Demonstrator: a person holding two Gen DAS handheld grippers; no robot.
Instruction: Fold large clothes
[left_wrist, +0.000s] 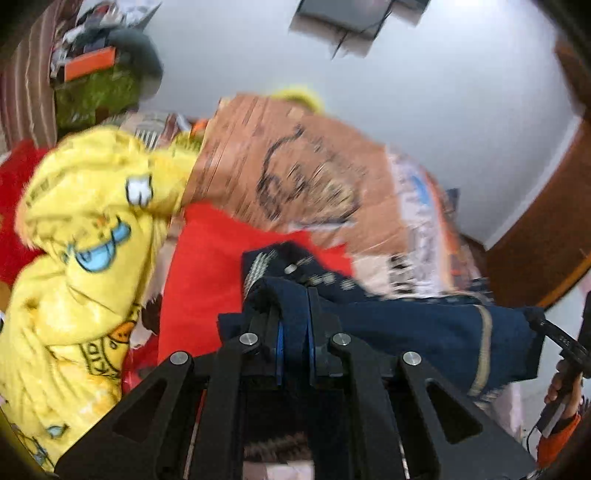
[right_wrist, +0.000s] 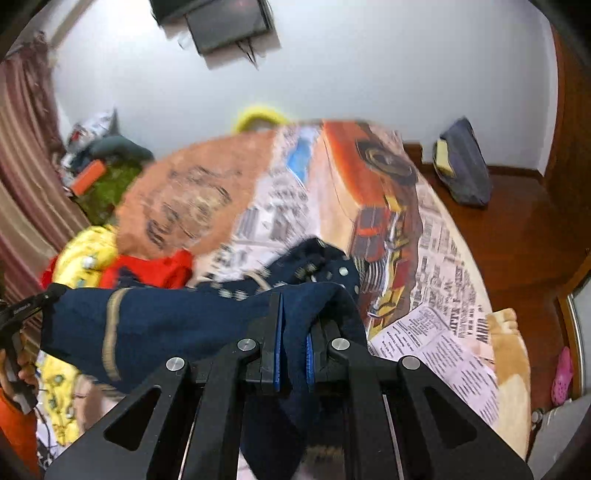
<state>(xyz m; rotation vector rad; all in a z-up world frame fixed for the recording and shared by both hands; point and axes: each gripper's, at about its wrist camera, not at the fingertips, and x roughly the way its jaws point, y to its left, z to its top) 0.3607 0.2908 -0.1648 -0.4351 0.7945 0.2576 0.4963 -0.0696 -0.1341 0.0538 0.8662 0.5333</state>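
The navy garment (left_wrist: 424, 332) is dark blue cloth with a tan stripe running across it and a band of small pale dots or studs near one edge — blurred, so the pattern cannot be read exactly. It hangs stretched in a span, bunched and creased at both ends, lifted clear of the printed bedspread. In the left wrist view it runs from the picture's centre out toward three o'clock, the stripe near that far end. In the right wrist view the same cloth (right_wrist: 177, 325) runs from centre toward nine o'clock — its dotted edge humped up at twelve o'clock.
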